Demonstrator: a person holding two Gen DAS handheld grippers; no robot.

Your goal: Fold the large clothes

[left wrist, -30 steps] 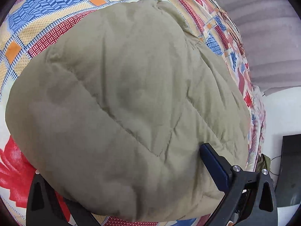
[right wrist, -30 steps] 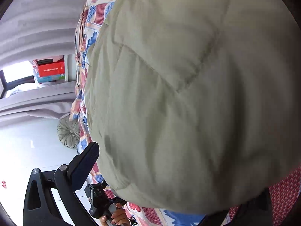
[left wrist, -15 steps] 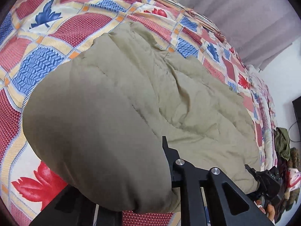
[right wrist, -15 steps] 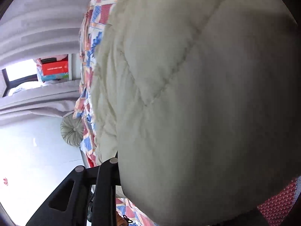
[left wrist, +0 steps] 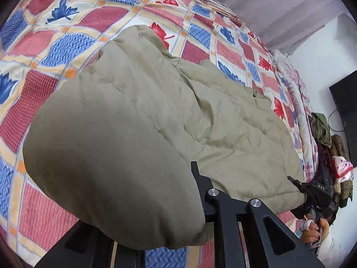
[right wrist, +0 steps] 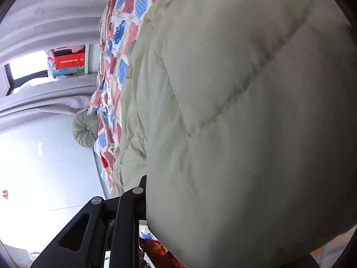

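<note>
1. The garment, a padded olive coat (left wrist: pixel 200 116), lay spread on a bed under a patchwork bedspread (left wrist: pixel 73 44) of red and blue leaf squares. Its long axis ran from the near corner bunched at the left gripper (left wrist: pixel 156 230) away toward the far right, where the right gripper (left wrist: pixel 312 192) met its other near corner.

2. The left gripper's jaws were clenched on a thick fold of the coat. One black finger showed on the right of the bundle; the other was hidden under the cloth. The padding bulged over the jaws and filled the lower centre of the left wrist view.

3. In the right wrist view, the right gripper (right wrist: pixel 200 234) likewise grasped the coat (right wrist: pixel 245 111). One finger stood at the left of the fabric, the cloth swelled across the gap, and the opposite finger was barely visible at the lower right.

4. Both held points sat along the same near edge of the coat, at opposite ends of its long axis. The rest of the coat extended away from both jaws, toward the curtain (left wrist: pixel 267 6) side of the bed.

5. Judged from this layout, the coming fold depended on carrying the near edge forward, across the short axis, with both ends moved together. Neither hand was nearer the far edge, so uneven travel would probably skew the fold line.

6. A person's hand (left wrist: pixel 312 227) held the right gripper's handle near a pile of clothes (left wrist: pixel 330 147) beside the bed.
</note>
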